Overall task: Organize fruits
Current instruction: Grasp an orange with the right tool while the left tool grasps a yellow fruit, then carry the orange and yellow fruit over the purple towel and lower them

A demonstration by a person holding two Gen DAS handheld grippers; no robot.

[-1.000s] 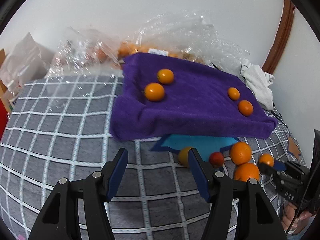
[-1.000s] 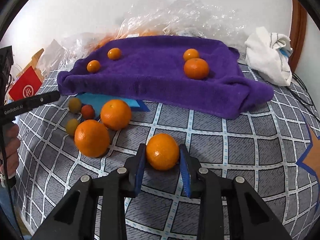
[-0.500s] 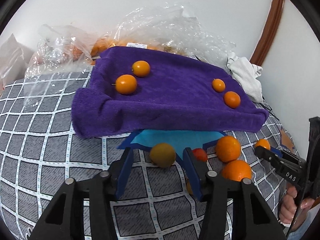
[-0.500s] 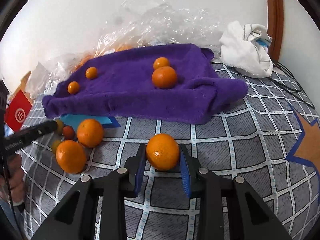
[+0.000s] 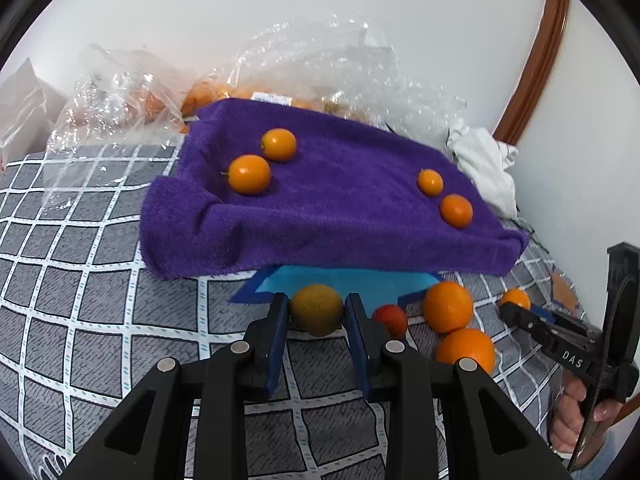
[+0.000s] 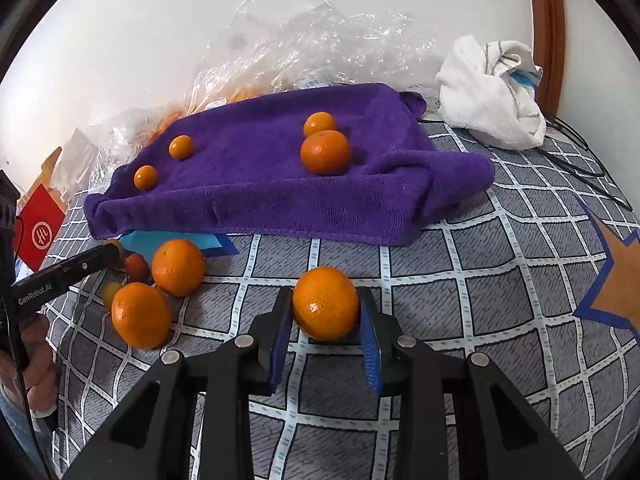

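Note:
My left gripper (image 5: pixel 316 312) is shut on a yellow-green fruit (image 5: pixel 317 309) just in front of the purple towel (image 5: pixel 340 216). My right gripper (image 6: pixel 325 312) is shut on an orange (image 6: pixel 325 303) and holds it over the checked cloth. The purple towel (image 6: pixel 256 184) carries two small kumquats (image 6: pixel 180 147) at its left and two mandarins (image 6: pixel 325 152) at its right. Two loose oranges (image 6: pixel 178 267) and a small red fruit (image 6: pixel 136 267) lie on the cloth by the towel's front left corner. The right gripper also shows in the left wrist view (image 5: pixel 520 312).
Clear plastic bags (image 6: pixel 304 44) with more oranges lie behind the towel against the wall. A crumpled white cloth (image 6: pixel 492 92) sits at the back right with black cables (image 6: pixel 592 168) beside it. A red card (image 6: pixel 40 232) stands at the left. A blue star patch (image 5: pixel 352 280) shows under the towel's edge.
My left gripper moved forward and closed on the yellow-green fruit. My right gripper kept its hold on the orange and shifted a little right and forward.

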